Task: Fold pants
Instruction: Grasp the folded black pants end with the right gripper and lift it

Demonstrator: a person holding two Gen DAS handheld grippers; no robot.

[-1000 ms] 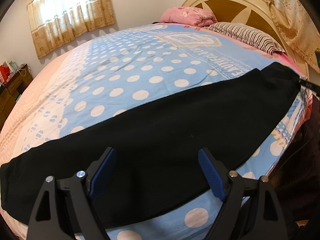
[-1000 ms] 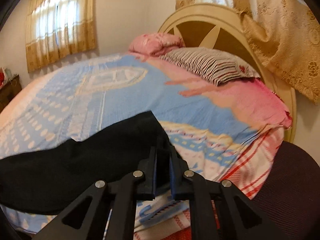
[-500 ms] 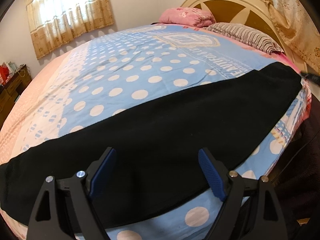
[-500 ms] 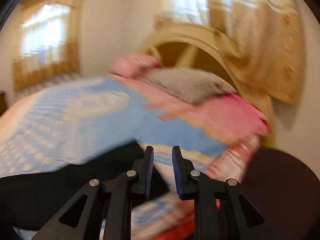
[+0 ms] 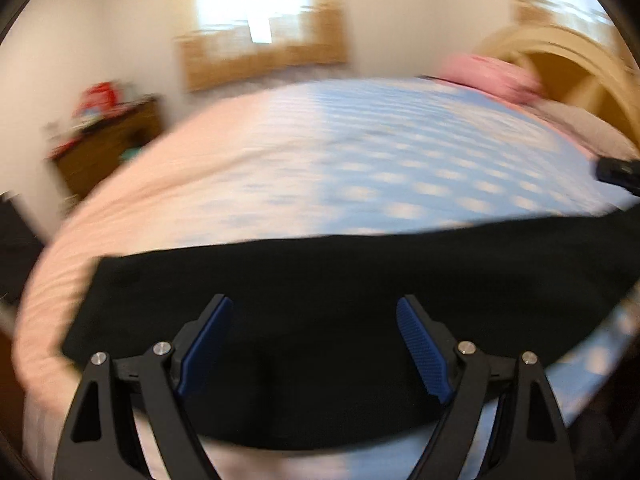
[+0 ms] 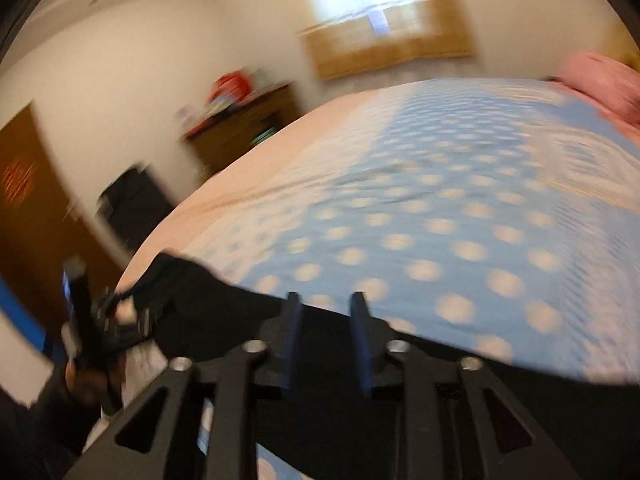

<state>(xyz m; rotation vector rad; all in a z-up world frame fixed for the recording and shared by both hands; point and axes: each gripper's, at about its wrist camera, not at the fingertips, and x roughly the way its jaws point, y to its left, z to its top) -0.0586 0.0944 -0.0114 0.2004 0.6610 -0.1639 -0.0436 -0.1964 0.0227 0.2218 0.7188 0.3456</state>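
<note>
From your left wrist: the left tongs (image 5: 314, 344) stand wide apart, empty, over the black pants (image 5: 360, 280), which lie directly beneath and ahead of them. The pants' long axis runs left to right along the near edge of the bed (image 5: 360, 152), the left end squared off near these tongs.

From your right wrist: the right tongs (image 6: 326, 320) sit nearly together with a narrow gap; whether cloth is pinched there, you cannot tell. The pants stretch away leftward, a flat, dark, blurred strip, toward the left gripper at far left.
</note>
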